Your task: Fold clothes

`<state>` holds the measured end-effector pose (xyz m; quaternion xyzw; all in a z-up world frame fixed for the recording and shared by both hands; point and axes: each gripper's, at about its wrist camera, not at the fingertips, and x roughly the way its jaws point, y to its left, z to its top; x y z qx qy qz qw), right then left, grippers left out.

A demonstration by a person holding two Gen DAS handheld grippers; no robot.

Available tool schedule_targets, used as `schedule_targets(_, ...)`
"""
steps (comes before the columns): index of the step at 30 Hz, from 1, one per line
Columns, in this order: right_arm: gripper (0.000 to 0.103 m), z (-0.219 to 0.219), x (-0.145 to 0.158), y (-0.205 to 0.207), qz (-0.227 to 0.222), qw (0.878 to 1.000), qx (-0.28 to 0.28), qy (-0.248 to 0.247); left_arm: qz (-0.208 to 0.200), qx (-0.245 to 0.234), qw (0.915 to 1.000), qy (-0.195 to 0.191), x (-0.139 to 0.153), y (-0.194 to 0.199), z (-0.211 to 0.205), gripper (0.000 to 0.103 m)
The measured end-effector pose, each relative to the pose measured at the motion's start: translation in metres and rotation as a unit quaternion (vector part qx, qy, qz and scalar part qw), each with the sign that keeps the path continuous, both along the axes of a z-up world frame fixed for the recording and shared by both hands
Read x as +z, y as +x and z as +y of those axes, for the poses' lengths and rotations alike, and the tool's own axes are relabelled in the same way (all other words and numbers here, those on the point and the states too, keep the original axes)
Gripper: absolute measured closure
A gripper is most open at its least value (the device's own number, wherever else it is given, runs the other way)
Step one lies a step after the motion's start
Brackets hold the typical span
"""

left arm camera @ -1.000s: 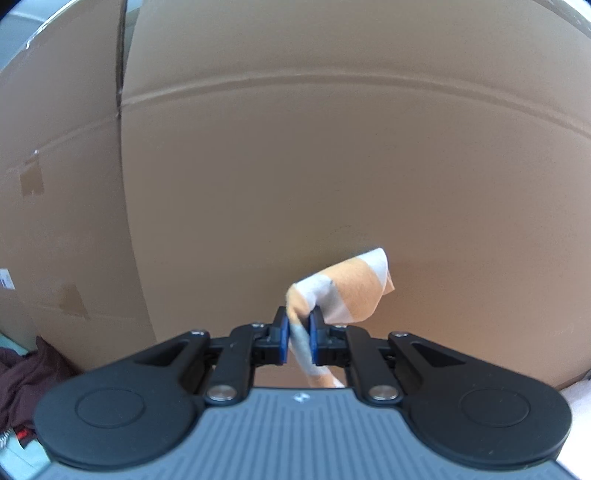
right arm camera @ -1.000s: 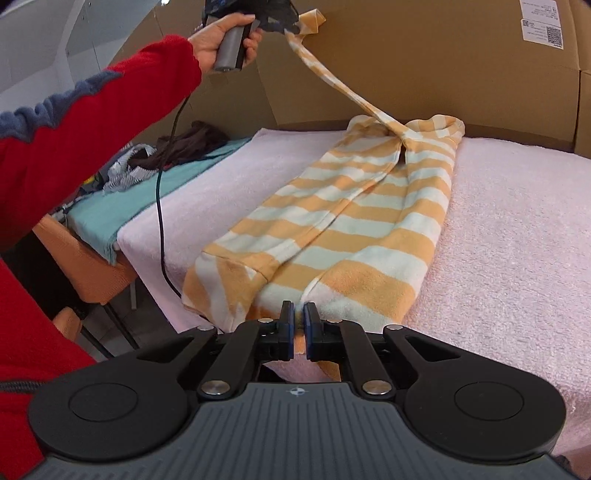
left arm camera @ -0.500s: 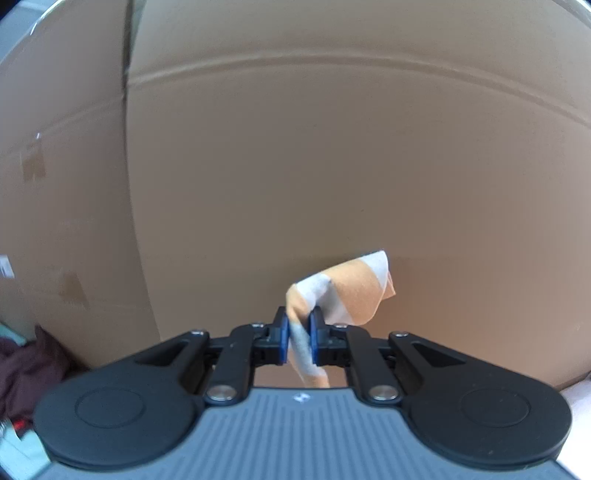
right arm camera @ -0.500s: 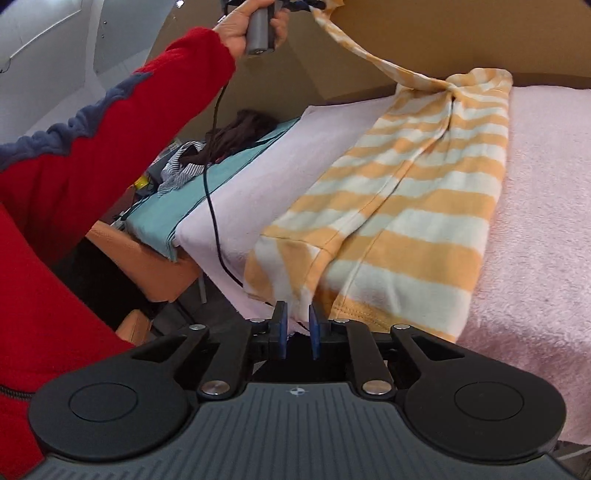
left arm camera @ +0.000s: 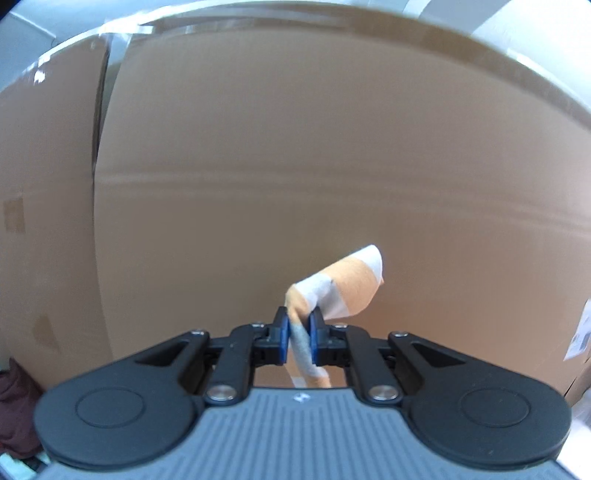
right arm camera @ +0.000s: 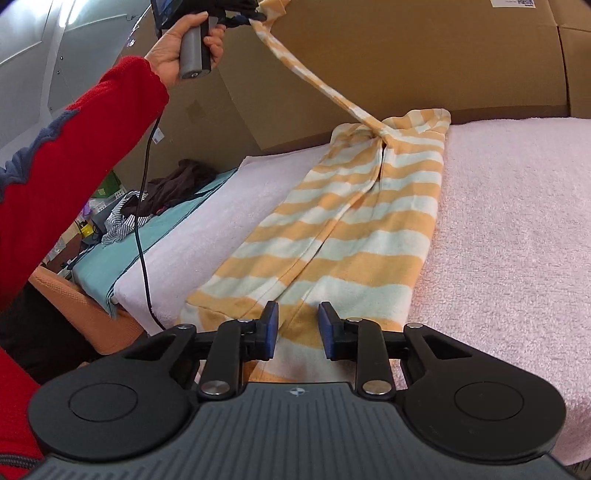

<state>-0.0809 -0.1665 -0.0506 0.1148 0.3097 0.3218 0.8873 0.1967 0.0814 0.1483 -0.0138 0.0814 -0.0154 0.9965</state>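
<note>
An orange-and-white striped garment [right arm camera: 354, 225] lies lengthwise on the pink towel [right arm camera: 517, 221], folded along its middle. One long strip of it, a sleeve, rises taut to the upper left. My left gripper [left arm camera: 298, 334] is shut on the end of that sleeve [left arm camera: 343, 288], held high in front of a cardboard wall; in the right wrist view the same gripper [right arm camera: 255, 14] is at the top, held by a hand. My right gripper [right arm camera: 295, 323] hovers over the garment's near hem, its jaws opening, the cloth lying below them and not pinched.
Tall cardboard boxes [right arm camera: 424, 55] wall off the back. To the left of the pink towel lie a white towel [right arm camera: 221, 221] and a teal cloth [right arm camera: 110, 266] with dark and striped clothes [right arm camera: 177, 184] heaped on it. A black cable [right arm camera: 142, 221] hangs from the left gripper. A red sleeve [right arm camera: 74, 166] fills the left side.
My right gripper has let go of the garment's near hem and its jaws have spread. The left gripper has lifted the sleeve a little higher against the cardboard.
</note>
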Motion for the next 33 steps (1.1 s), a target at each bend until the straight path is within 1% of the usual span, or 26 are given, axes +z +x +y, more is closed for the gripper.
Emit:
schedule_targets(1,0.076,-0.001,0.0,0.0,0.002,1.0,-0.002,0.004,-0.011,-0.005,0.9999,-0.002,0.006,-0.003,-0.002,0.096)
schedule_targets(2,0.076,-0.002,0.0,0.001,0.004,1.0,-0.004,0.009,-0.011,-0.003,0.9999,0.006,0.004,-0.004,-0.004,0.096)
schedule_targets(4,0.083,-0.003,-0.001,0.0,0.003,1.0,-0.012,0.011,-0.01,0.001,0.9997,0.024,0.0,-0.003,-0.006,0.095)
schedule_targets(5,0.089,-0.002,-0.001,-0.001,0.002,1.0,-0.017,0.009,-0.001,0.006,0.9996,0.028,-0.007,-0.001,-0.005,0.095)
schedule_targets(6,0.092,-0.002,-0.002,0.0,0.003,1.0,-0.021,0.007,0.007,0.012,0.9994,0.032,-0.014,0.001,-0.003,0.095)
schedule_targets(9,0.095,-0.006,-0.002,0.002,0.01,1.0,-0.024,0.015,0.034,0.028,0.9986,0.029,-0.041,0.004,0.012,0.095)
schedule_targets(10,0.095,-0.008,-0.002,0.002,0.013,1.0,-0.02,0.019,0.045,0.036,0.9979,0.029,-0.051,0.005,0.018,0.095)
schedule_targets(12,0.087,-0.007,-0.001,0.0,0.012,1.0,-0.008,0.021,0.067,0.051,0.9961,0.026,-0.071,0.008,0.03,0.095)
schedule_targets(14,0.082,-0.005,0.002,-0.004,0.004,1.0,-0.002,0.014,0.09,0.065,0.9936,0.021,-0.09,0.01,0.044,0.095)
schedule_targets(16,0.08,-0.003,0.007,-0.01,-0.011,1.0,0.005,0.0,0.107,0.076,0.9913,0.014,-0.107,0.011,0.054,0.095)
schedule_targets(18,0.075,0.0,0.01,-0.016,-0.031,0.999,0.006,-0.032,0.118,0.083,0.9895,0.008,-0.119,0.01,0.062,0.095)
schedule_targets(19,0.075,0.002,0.008,-0.017,-0.034,0.998,0.007,-0.047,0.123,0.087,0.9885,0.004,-0.125,0.01,0.066,0.095)
schedule_targets(20,0.076,0.003,0.006,-0.016,-0.032,0.998,0.004,-0.046,0.129,0.091,0.9875,0.001,-0.131,0.01,0.07,0.095)
schedule_targets(22,0.092,0.004,0.003,-0.013,-0.027,0.999,-0.003,-0.041,0.135,0.097,0.9861,-0.005,-0.141,0.01,0.076,0.095)
schedule_targets(23,0.102,0.004,0.003,-0.011,-0.023,0.999,-0.006,-0.038,0.134,0.1,0.9859,-0.003,-0.139,0.016,0.079,0.095)
schedule_targets(24,0.102,0.005,0.005,-0.011,-0.026,0.999,-0.004,-0.038,0.131,0.101,0.9862,-0.006,-0.138,0.023,0.077,0.095)
schedule_targets(27,0.102,0.009,0.01,-0.013,-0.037,0.999,0.005,-0.038,0.121,0.105,0.987,-0.017,-0.135,0.046,0.072,0.095)
schedule_targets(28,0.102,0.01,0.012,-0.014,-0.041,0.998,0.008,-0.038,0.12,0.104,0.9871,-0.02,-0.134,0.038,0.056,0.095)
schedule_targets(29,0.098,0.011,0.011,-0.014,-0.043,0.998,0.002,-0.042,0.119,0.104,0.9872,-0.023,-0.133,0.029,0.04,0.095)
schedule_targets(30,0.094,0.013,0.009,-0.013,-0.045,0.998,-0.004,-0.046,0.119,0.102,0.9874,-0.021,-0.134,0.026,0.038,0.095)
schedule_targets(31,0.094,0.013,0.009,-0.011,-0.046,0.998,-0.013,-0.047,0.119,0.101,0.9876,-0.019,-0.135,0.022,0.037,0.095)
schedule_targets(32,0.09,0.014,0.009,-0.007,-0.047,0.997,-0.022,-0.051,0.12,0.099,0.9877,-0.017,-0.113,0.023,0.076,0.095)
schedule_targets(33,0.077,0.015,0.009,-0.004,-0.049,0.997,-0.03,-0.058,0.121,0.096,0.9878,-0.018,-0.118,0.025,0.085,0.095)
